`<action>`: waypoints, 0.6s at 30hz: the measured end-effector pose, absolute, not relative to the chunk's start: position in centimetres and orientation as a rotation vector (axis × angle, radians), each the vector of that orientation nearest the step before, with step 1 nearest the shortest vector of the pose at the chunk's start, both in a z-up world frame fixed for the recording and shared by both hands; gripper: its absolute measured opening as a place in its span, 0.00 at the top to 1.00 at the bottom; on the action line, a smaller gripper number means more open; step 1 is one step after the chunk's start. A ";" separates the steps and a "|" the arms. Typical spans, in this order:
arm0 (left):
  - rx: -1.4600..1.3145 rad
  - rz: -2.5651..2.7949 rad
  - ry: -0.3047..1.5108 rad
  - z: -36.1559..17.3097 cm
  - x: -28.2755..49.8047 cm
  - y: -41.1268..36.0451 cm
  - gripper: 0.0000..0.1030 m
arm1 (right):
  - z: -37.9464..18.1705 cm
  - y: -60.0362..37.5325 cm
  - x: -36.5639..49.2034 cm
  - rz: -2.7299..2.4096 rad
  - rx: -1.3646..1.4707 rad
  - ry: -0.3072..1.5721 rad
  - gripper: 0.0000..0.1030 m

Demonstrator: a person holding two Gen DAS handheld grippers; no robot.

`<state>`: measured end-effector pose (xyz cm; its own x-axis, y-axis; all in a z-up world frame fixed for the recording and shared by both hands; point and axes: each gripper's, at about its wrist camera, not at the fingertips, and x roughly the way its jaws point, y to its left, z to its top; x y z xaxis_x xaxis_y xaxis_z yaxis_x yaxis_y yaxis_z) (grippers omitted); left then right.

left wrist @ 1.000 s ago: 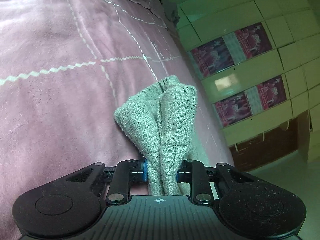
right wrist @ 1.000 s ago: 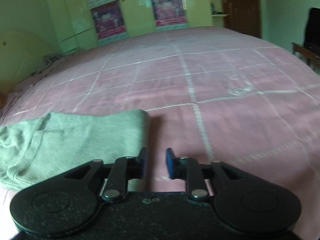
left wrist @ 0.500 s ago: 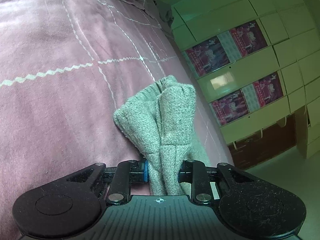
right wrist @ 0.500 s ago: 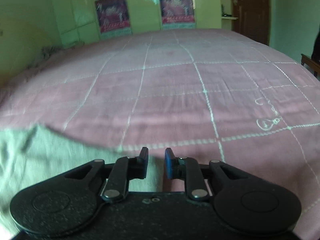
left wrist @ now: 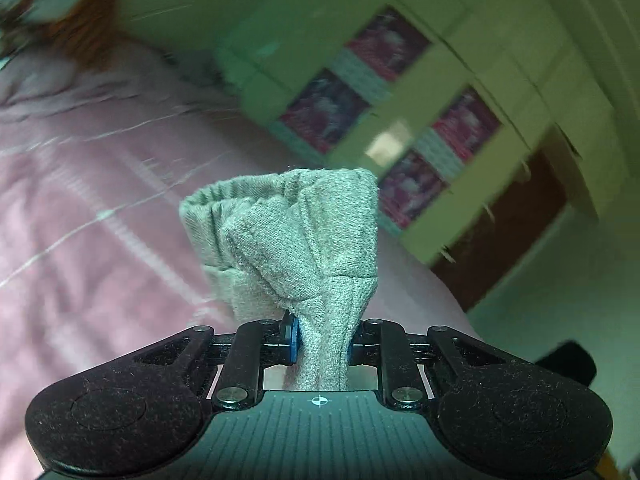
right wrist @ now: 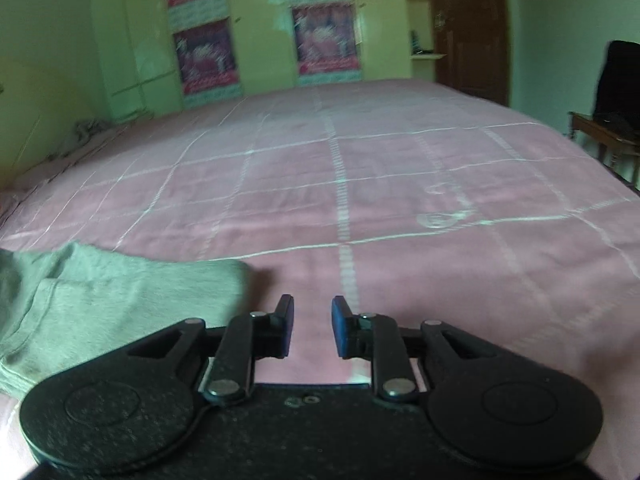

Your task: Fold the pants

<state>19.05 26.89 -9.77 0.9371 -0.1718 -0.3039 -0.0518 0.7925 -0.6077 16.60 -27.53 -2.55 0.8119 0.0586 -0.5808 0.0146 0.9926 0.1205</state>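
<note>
The grey knit pants (left wrist: 304, 232) are bunched up, elastic waistband on top, and lifted off the pink bedspread (left wrist: 80, 240). My left gripper (left wrist: 322, 344) is shut on this bunch, its jaws closing tighter on the fabric. The left wrist view is motion-blurred. In the right wrist view another part of the pants (right wrist: 120, 292) lies flat on the bedspread (right wrist: 400, 184) at the lower left. My right gripper (right wrist: 312, 320) hovers just right of that fabric edge, its jaws opening with nothing between them.
A pale green wardrobe (right wrist: 260, 32) with pink posters stands beyond the bed's far edge. A dark wooden door (right wrist: 468, 28) is at the back right. A dark chair (right wrist: 616, 80) and a small wooden table (right wrist: 600, 136) stand off the bed's right side.
My left gripper has risen and rolled, lifting the bunched pants off the bed. The right gripper has swung sideways and its jaws stand a little wider.
</note>
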 end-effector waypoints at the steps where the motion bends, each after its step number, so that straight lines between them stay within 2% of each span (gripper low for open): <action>1: -0.618 -0.095 0.358 -8.6 19.8 25.3 0.81 | -2.6 -28.4 16.1 0.011 0.141 0.617 0.78; 9: -0.354 -0.293 0.445 -4.8 24.3 11.1 0.81 | -2.6 -33.1 12.6 -0.110 0.217 0.521 0.75; 18: -0.109 -0.444 0.632 -8.1 24.9 -2.9 0.81 | -4.1 -37.0 10.8 -0.137 0.427 0.491 0.73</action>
